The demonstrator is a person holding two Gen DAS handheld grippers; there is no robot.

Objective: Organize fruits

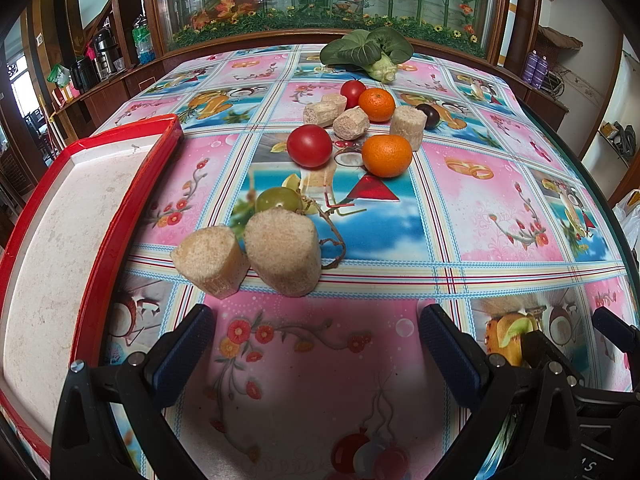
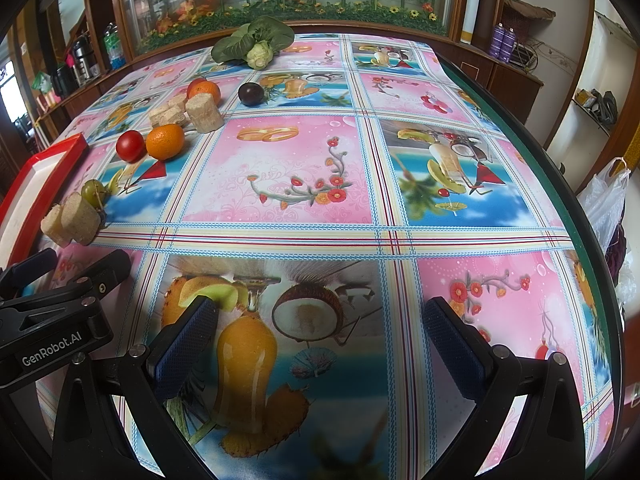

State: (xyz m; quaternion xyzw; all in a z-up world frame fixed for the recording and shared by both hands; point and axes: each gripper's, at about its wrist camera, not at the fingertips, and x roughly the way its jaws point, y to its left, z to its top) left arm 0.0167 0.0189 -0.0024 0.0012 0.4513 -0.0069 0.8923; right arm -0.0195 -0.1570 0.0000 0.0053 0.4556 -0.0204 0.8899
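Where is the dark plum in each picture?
Left wrist view: the plum sits in the upper middle, right of the far orange, with a sugarcane piece in front of it.
Right wrist view: the plum sits upper left of centre, right of the far orange.
Shared landmark: the leafy green vegetable at the table's far edge, behind the plum.

Two red tomatoes (image 1: 309, 146), two oranges (image 1: 387, 155), a dark plum (image 1: 428, 115), a green grape (image 1: 279, 199) and tan sugarcane chunks (image 1: 283, 251) lie scattered right of the empty red-rimmed tray (image 1: 132, 184).
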